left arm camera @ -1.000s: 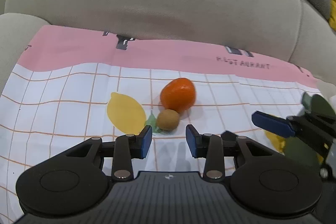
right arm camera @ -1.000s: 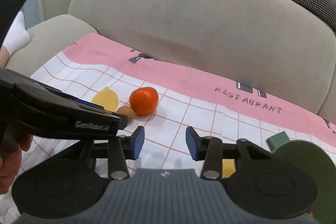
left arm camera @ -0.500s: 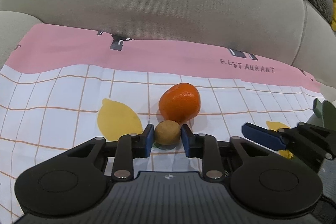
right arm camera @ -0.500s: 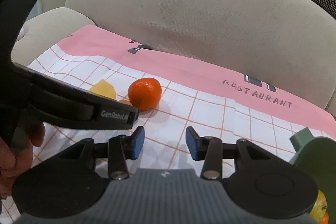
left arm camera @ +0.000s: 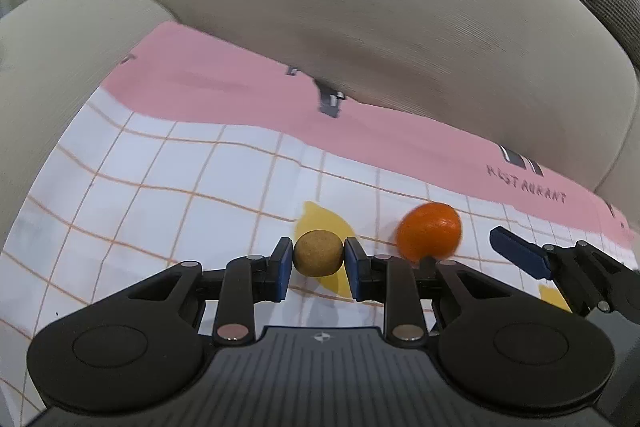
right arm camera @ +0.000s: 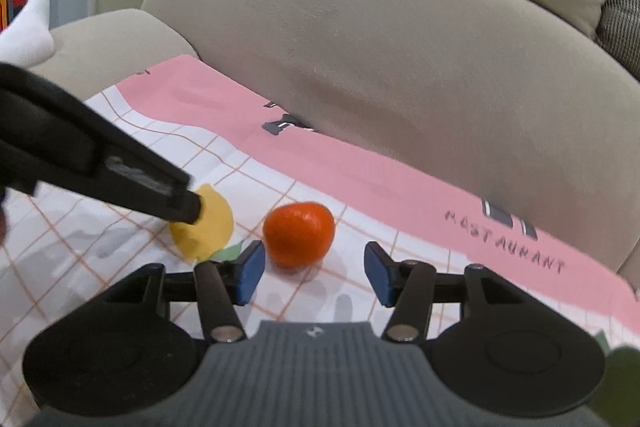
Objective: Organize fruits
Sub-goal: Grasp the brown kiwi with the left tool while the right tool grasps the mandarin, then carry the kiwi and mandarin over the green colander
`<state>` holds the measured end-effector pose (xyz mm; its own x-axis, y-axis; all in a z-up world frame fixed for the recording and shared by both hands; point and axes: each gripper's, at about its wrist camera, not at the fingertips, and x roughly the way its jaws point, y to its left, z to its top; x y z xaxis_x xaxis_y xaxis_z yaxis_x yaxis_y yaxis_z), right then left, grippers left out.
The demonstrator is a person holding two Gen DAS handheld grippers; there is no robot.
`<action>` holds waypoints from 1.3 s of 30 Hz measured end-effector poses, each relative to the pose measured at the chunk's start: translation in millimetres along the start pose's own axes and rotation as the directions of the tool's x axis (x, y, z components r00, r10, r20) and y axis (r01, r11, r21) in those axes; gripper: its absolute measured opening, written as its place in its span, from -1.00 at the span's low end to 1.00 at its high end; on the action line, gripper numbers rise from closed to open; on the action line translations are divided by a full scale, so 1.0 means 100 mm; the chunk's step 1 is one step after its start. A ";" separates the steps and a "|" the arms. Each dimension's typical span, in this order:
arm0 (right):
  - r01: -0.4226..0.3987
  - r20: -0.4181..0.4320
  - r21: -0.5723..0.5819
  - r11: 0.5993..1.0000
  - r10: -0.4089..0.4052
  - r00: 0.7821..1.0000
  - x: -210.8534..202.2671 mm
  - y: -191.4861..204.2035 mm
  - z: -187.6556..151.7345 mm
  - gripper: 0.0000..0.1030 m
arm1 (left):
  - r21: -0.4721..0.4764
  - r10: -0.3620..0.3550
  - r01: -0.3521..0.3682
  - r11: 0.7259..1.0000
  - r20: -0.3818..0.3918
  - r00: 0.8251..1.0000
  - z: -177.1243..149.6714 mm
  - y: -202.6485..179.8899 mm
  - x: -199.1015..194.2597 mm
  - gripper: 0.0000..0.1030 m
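While clamped between both blue pads, small brown round fruit (left arm camera: 319, 258) held in left tool (left arm camera: 317, 261), just above printed cloth (left arm camera: 168, 163) spread on beige sofa seat (left arm camera: 60, 47). Yellow lemon print (left arm camera: 320, 223) directly behind and beneath that fruit. Orange tangerine (left arm camera: 429, 235) resting on cloth just to the right of the held fruit, apart from it, slightly blurred in left wrist view.

Right tool (right arm camera: 312, 273) with jaws parted and having just widened, nothing between pads. Tangerine (right arm camera: 299, 239) lying just ahead of the gap, nearer the left pad (right arm camera: 250, 275), not touching either pad as far as can be told. Left tool's dark body (right arm camera: 92, 163) crossing the left of right wrist view, its tip over the lemon print (right arm camera: 212, 227); brown fruit hidden there. Right tool's blue fingertip (left arm camera: 518, 254) poking in at right edge of left wrist view.

Pink band of cloth with "RESTAURANT" lettering (right arm camera: 506, 247) along sofa back (right arm camera: 380, 47). Dark green object (right arm camera: 618, 383) at lower right corner, too cropped to identify.
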<state>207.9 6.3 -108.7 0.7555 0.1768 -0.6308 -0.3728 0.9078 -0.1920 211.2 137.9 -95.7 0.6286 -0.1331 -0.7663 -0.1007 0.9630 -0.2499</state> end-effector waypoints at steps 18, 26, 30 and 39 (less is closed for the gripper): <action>-0.013 -0.068 -0.041 0.999 0.010 0.998 0.36 0.13 0.12 -0.04 | -0.054 0.012 -0.011 0.998 0.016 1.000 0.00 0.10 0.00 -0.41; -0.005 -0.085 -0.044 0.999 0.002 0.996 0.40 0.11 0.15 -0.14 | -0.056 0.003 -0.002 0.998 0.019 1.000 0.01 0.07 -0.04 -0.41; -0.010 -0.088 -0.053 0.999 0.005 0.996 0.36 0.11 0.16 -0.16 | -0.027 -0.005 0.006 1.000 0.039 0.999 0.03 0.00 -0.10 -0.41; -0.023 -0.057 -0.049 0.999 0.020 0.998 -0.01 0.08 0.18 -0.17 | 0.035 -0.020 0.017 0.999 0.071 0.997 0.04 -0.16 -0.29 -0.41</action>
<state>213.7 20.0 -95.8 0.7159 0.1732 -0.6763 -0.4162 0.8837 -0.2143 197.1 127.1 -67.0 0.6834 -0.1351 -0.7174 -0.0627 0.9682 -0.2420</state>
